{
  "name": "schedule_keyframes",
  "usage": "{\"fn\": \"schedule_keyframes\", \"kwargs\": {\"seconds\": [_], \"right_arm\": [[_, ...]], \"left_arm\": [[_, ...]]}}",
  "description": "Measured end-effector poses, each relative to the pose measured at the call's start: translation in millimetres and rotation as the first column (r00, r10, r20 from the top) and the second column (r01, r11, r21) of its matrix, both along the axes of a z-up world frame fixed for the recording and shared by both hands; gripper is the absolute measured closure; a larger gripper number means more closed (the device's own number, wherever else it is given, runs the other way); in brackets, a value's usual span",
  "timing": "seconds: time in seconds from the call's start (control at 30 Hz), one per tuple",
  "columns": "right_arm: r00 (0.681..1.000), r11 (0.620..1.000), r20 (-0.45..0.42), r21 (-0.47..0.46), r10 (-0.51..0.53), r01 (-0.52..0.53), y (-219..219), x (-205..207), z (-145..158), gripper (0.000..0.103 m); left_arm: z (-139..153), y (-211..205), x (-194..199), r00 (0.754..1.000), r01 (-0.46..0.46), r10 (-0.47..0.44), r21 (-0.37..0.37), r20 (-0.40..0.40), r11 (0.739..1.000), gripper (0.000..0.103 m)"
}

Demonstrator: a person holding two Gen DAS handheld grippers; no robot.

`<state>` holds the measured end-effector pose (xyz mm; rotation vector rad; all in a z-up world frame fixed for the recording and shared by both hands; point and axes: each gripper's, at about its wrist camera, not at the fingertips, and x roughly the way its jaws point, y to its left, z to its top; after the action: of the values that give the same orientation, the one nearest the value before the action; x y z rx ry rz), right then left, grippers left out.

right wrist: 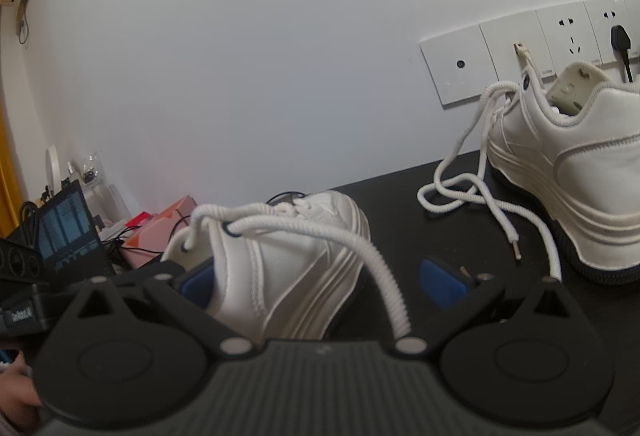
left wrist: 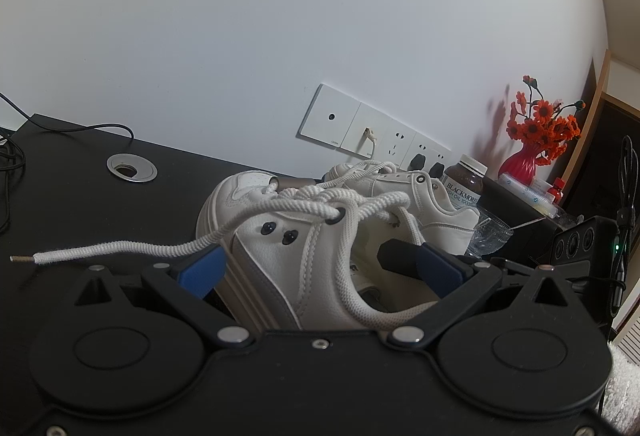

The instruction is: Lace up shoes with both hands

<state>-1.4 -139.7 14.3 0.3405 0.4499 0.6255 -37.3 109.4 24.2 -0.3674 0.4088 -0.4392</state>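
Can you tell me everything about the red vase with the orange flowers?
The red vase looks glossy and ribbed, maybe ceramic, round-bellied with a narrower neck. It stands upright at the far right, beside the white wall. Orange flowers with dark centres fill it, some stems reaching higher. Its base is hidden behind packets and a brown bottle.

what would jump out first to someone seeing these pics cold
The near white sneaker fills the space between the open left gripper's blue fingers, its thick lace trailing left over the black desk. Behind stands a second sneaker, and orange flowers glow at far right.
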Motion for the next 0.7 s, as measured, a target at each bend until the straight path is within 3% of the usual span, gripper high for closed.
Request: {"fn": "schedule_keyframes", "kwargs": {"seconds": [0.7], "right_arm": [[1.000, 1.000, -0.004, 0.003, 0.000, 0.000, -0.9, -2.6, -0.6, 0.000]], "left_arm": [[-0.4, 0.3, -0.4, 1.000, 0.001, -0.001, -0.004, -0.002, 1.000, 0.000]]}}
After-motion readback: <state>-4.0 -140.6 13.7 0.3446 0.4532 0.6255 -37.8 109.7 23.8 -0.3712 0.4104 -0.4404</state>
